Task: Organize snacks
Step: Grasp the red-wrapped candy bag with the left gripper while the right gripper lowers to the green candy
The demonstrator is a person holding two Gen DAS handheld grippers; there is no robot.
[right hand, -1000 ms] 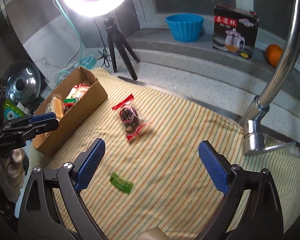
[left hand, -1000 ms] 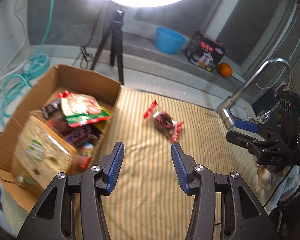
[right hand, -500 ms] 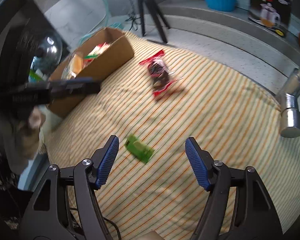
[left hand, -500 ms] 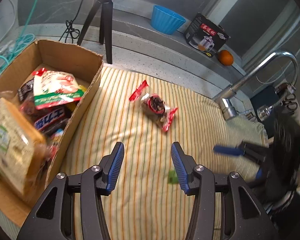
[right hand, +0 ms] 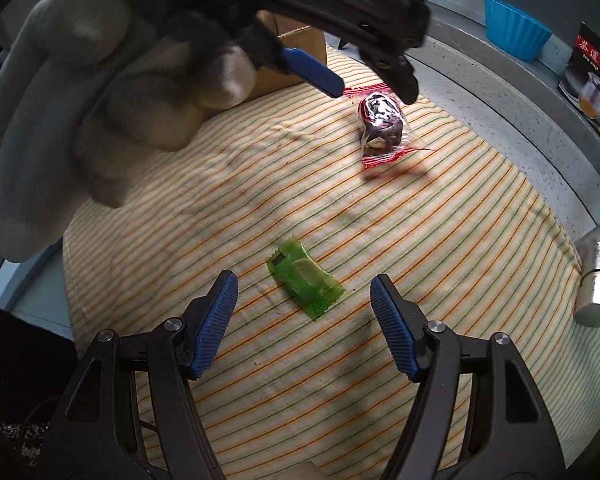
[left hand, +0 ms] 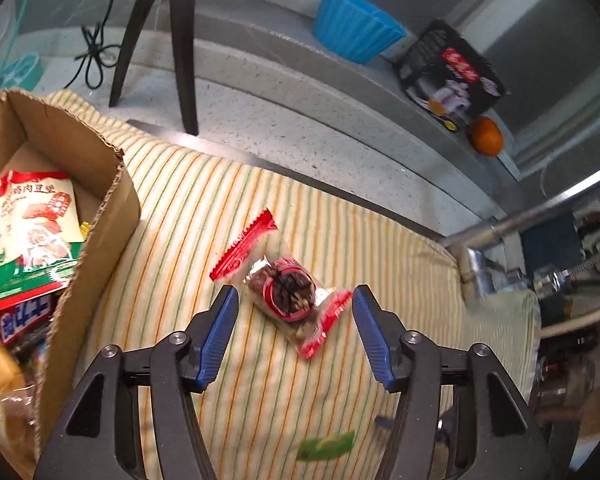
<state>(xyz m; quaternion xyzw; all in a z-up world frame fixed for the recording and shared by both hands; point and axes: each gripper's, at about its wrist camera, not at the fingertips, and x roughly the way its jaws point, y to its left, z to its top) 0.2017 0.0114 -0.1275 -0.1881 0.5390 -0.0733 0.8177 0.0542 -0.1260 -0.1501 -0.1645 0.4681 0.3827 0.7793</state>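
**Both hand-held grippers open over snacks on the striped cloth**

Your left hand-held gripper [left hand: 294,330] is spread wide, and the red-ended nut snack packet [left hand: 288,294] lies between its blue fingers at frame center, nearer the left finger, touching neither. The packet rests on the striped cloth [left hand: 204,216]. At the left edge, the cardboard box [left hand: 100,184] holds other snack bags.

Your right hand-held gripper [right hand: 304,316] is also open wide, holding nothing. The green snack packet [right hand: 306,278] lies flat on the cloth just ahead of the fingertips, at lower center. In this view the nut packet sits at upper right, under the left gripper's tips.
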